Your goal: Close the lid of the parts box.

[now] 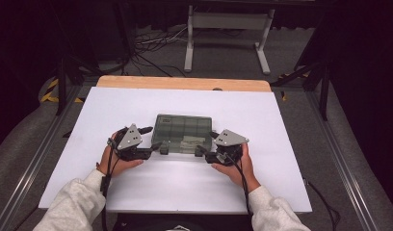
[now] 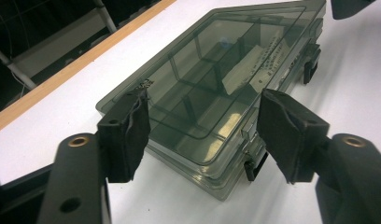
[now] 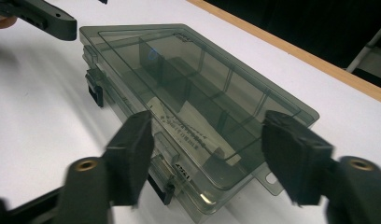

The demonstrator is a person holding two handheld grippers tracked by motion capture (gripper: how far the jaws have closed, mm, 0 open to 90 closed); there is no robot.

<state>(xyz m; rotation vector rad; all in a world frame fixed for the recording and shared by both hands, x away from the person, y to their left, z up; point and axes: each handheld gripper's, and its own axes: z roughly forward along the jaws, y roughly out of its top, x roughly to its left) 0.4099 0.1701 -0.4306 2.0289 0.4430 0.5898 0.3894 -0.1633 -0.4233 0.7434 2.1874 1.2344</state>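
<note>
Table (image 1: 137, 187), white-topped with a wooden far edge, carries every item. Box (image 1: 182, 133), a smoked clear plastic organiser with inner dividers, lies flat near the table centre, lid closed, with a paper label (image 2: 254, 63) visible through the lid. Two black latches sit on its near long side: one (image 2: 311, 63) toward the right claw, one (image 2: 254, 168) toward the left claw. Left claw (image 1: 156, 144) rests at the box's near-left corner, jaws released and spread either side of that corner; the pads (image 2: 128, 135) stand just clear of the plastic. Right claw (image 1: 203, 149) rests at the near-right corner, jaws likewise released, pads (image 3: 291, 154) straddling the corner without pressing on it. Each claw is held low, near the table, by a hand in a light sleeve.
</note>
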